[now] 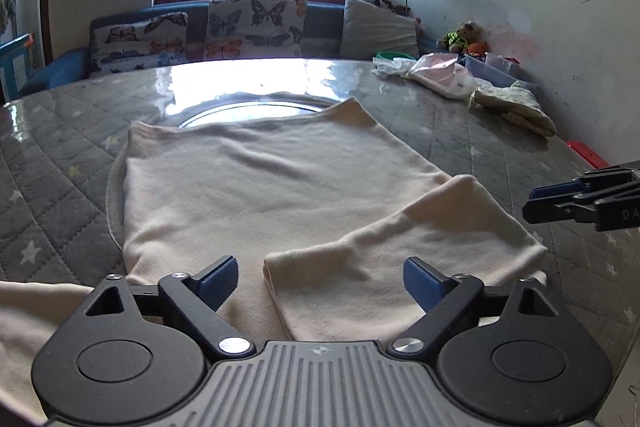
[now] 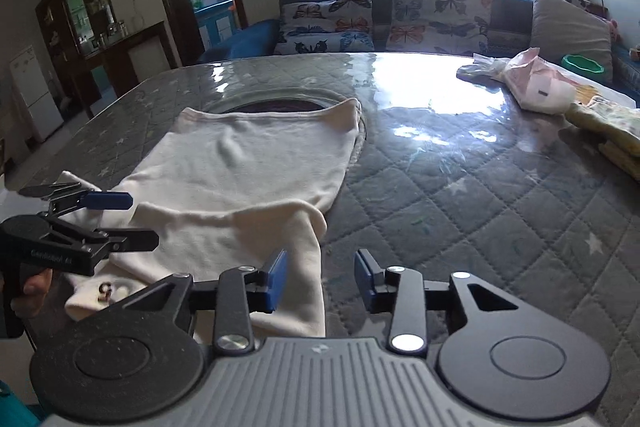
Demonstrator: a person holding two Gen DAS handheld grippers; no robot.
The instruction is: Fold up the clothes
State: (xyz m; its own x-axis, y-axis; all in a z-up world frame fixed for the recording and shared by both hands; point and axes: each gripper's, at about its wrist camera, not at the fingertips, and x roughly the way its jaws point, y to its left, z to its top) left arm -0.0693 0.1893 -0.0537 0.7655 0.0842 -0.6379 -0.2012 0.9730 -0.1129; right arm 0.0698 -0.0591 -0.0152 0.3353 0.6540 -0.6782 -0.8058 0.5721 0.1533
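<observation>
Your left gripper and right gripper both hover with jaws apart over the cream shirt. Folded cloths and a plastic bag sit at the worktop far right, well apart from it.

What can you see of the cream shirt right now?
The shirt is cream, soft knit by its look, lying flat on the quilted table. Its far hem reaches a round inset in the tabletop. One sleeve is folded in over the body; mild wrinkles cross it. Both hand-held grippers are open above it, gripping nothing.
</observation>
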